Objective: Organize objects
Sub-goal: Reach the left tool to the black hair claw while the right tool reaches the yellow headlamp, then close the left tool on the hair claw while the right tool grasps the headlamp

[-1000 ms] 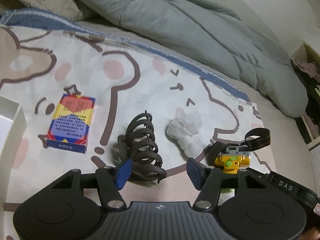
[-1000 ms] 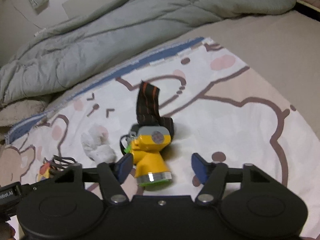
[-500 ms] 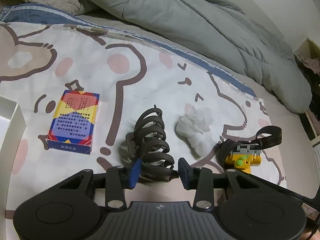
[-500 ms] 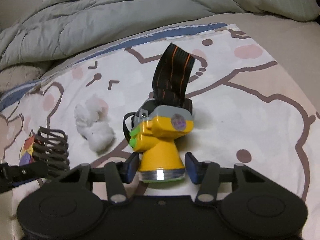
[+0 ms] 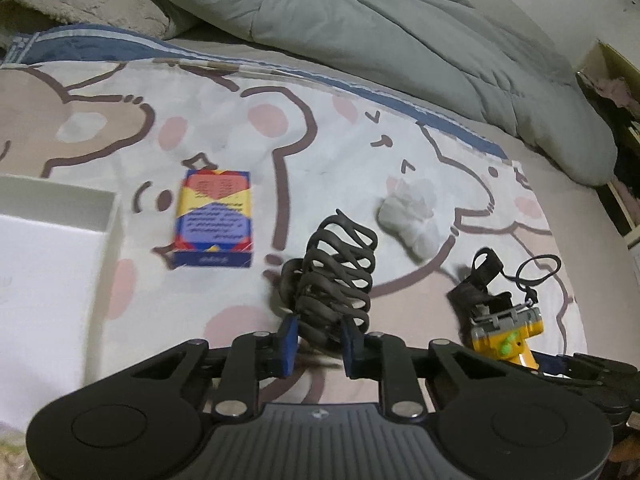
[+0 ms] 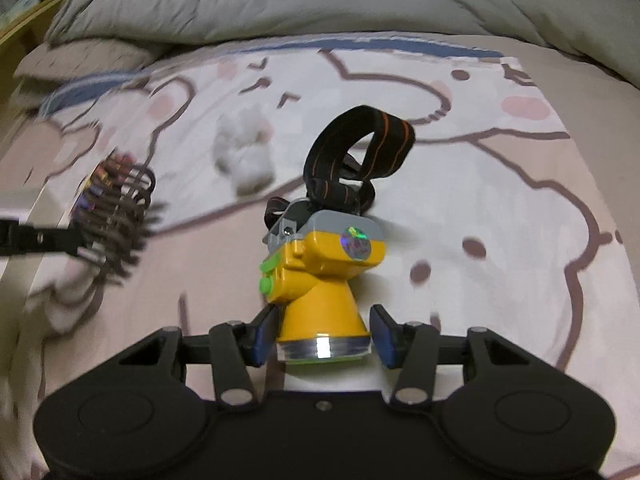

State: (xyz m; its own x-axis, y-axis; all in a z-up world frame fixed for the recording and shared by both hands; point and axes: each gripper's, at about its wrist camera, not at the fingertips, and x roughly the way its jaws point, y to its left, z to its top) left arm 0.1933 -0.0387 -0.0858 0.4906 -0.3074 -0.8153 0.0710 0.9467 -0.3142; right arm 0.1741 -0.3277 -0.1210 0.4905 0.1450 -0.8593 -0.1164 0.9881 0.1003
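On the cartoon-print bedsheet (image 5: 340, 148) a white box (image 5: 52, 248) waits at the left, well apart from both loads. The right gripper (image 6: 323, 334) is clamped on the yellow headlamp (image 6: 320, 276) by its lens end, so lift it level and mind the dangling strap (image 6: 360, 140). The left gripper (image 5: 318, 346) pinches the dark hair claw (image 5: 336, 276); carry it steadily toward the box

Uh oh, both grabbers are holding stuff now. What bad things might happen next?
1. The left gripper pinches only the bottom end of the hair claw clip; it might twist or slip out.
2. The right gripper squeezes the yellow headlamp on its sloped cone, so it may slide free.
3. The headlamp's strap hangs loose and could snag while carried toward the white box.
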